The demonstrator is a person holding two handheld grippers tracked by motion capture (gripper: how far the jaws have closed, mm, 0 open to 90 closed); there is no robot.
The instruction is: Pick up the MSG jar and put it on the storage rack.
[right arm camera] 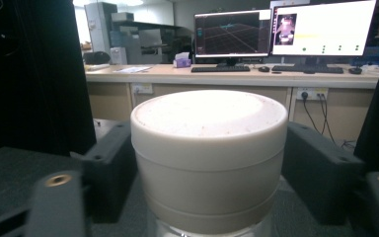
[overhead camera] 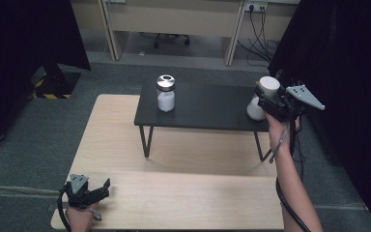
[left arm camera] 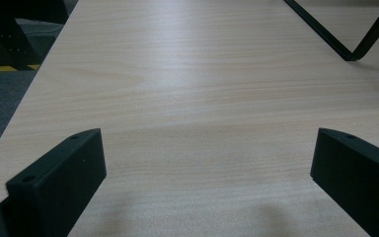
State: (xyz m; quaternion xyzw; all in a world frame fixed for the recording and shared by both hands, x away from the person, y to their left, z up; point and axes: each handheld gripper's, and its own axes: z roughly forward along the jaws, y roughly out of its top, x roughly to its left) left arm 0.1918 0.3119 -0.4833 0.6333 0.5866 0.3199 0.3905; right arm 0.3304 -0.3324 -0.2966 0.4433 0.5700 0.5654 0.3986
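Note:
A jar with a wide white lid [overhead camera: 269,84] and a pale body [overhead camera: 255,110] is at the right end of a small black table [overhead camera: 207,108]. My right gripper [overhead camera: 266,94] is shut on that lid; in the right gripper view the white lid [right arm camera: 209,128] sits between both black jaws, which press its sides. I cannot tell whether the jar rests on the black top or is slightly lifted. A second jar [overhead camera: 165,94] with a silver lid and white contents stands at the black table's left end. My left gripper [overhead camera: 105,189] lies open on the wooden table [overhead camera: 183,198] at the front left, its jaws [left arm camera: 207,163] wide apart with nothing between them.
The black table stands on thin metal legs [overhead camera: 146,141] on the wooden table; one leg [left arm camera: 348,49] appears in the left gripper view. Black curtains hang on both sides. A desk [right arm camera: 237,74] with monitors stands behind. Grey carpet surrounds the table.

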